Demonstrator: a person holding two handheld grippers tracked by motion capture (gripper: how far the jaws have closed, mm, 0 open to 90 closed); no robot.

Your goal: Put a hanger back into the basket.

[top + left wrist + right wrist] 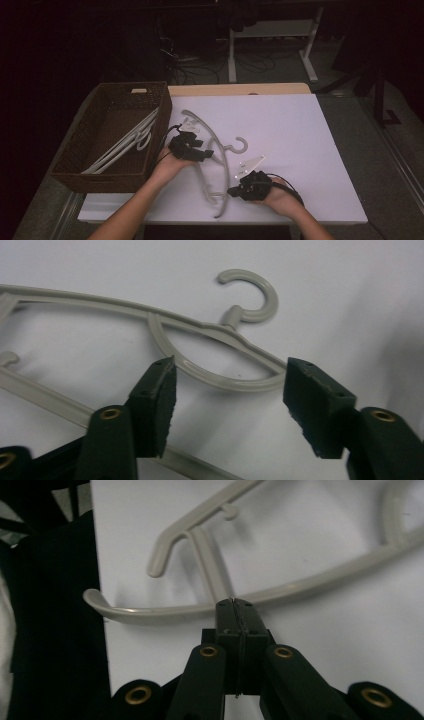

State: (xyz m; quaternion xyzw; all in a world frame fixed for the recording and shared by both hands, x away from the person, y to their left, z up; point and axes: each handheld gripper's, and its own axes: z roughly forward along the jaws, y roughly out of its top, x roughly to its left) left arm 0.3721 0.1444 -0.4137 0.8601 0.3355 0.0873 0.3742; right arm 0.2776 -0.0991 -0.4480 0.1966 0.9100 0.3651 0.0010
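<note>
Your left gripper (227,405) stands half-wide, jaws apart, over the neck loop of the grey hanger (212,150) lying mid-table right of the wicker basket (75,175), placed to take it for the basket, which holds other hangers (127,142). Your right gripper (236,605) is pressed narrow, holding nothing, its tips at the hanger's near arm, likely steadying it.

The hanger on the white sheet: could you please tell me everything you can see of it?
The hanger is pale grey, plastic by its look, with a round hook, curved shoulders, a half-ring under the neck and a lower bar. It lies flat on the white sheet, right of the basket. The right claw is shut, its tip at one arm near the end; the left claw stands open over the half-ring.
</note>
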